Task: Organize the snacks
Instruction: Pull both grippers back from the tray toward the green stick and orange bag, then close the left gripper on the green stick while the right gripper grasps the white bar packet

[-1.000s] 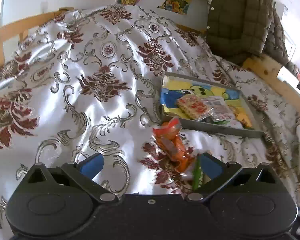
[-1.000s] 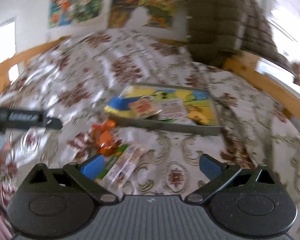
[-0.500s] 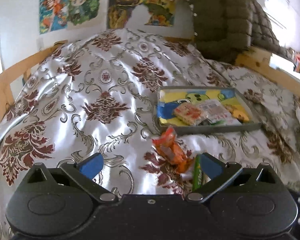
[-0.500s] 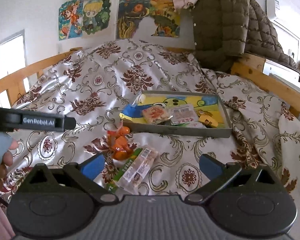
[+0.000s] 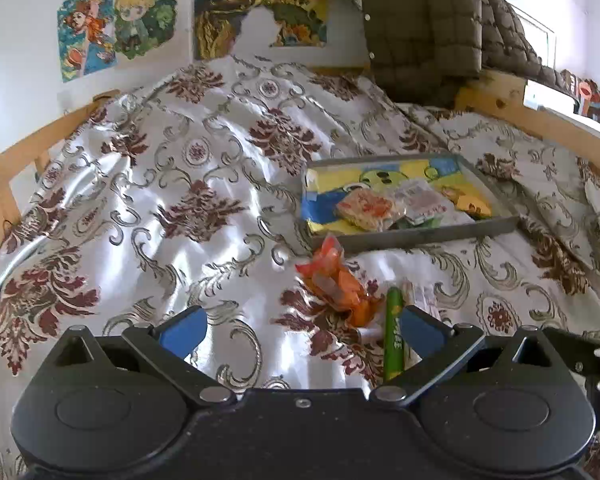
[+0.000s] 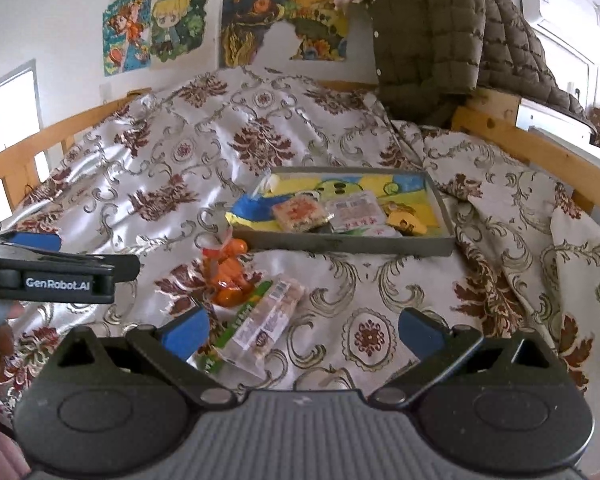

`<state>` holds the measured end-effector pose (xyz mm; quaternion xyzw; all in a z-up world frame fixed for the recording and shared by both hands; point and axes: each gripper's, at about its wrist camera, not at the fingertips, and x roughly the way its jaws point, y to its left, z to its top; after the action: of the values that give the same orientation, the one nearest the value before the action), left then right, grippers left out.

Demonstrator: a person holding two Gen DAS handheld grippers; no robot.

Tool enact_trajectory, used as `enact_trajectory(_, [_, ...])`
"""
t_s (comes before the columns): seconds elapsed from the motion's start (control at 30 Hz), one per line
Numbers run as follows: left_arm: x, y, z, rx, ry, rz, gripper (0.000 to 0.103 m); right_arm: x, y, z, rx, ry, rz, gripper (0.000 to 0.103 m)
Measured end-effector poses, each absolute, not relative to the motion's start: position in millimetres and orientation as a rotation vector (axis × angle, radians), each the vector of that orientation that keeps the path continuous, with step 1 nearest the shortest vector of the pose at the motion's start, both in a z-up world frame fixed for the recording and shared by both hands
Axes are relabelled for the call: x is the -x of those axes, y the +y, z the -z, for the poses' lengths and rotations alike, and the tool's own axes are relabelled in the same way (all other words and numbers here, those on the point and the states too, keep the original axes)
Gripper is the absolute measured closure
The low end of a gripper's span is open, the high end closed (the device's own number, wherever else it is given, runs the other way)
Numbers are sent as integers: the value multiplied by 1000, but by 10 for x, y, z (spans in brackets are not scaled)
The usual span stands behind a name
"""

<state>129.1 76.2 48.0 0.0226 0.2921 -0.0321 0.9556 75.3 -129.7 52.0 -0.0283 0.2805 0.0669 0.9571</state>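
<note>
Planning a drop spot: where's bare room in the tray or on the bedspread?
Free: the tray's yellow far strip behind the packets; bedspread right of the clear-wrapped snack. Crowded: tray middle, and by the orange snack bag and green stick.

Patterned satin bedspread (image 5: 172, 208), wooden bed rail (image 6: 540, 148), olive quilted jacket (image 6: 440, 40), cartoon posters (image 5: 116, 24)

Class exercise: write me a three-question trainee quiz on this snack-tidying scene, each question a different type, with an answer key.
1. True or false: the orange snack bag lies inside the grey tray.
2. Multiple choice: the right gripper is A) open, empty; B) shut on a snack; C) out of view.
3. Fill in: the clear wafer packet lies partly over the ___ stick packet.

Key: 1 false; 2 A; 3 green.
</note>
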Motion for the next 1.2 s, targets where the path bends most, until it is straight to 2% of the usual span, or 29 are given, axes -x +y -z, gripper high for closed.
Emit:
enact_trajectory(0.63, [-1563, 806, -87, 8, 751, 167, 1, -1207, -1321, -260, 80, 693, -112, 0])
enact_trajectory(1.2, [-1961, 725, 282, -17, 846, 214, 1, -1885, -1303, 90, 90, 715, -196, 0])
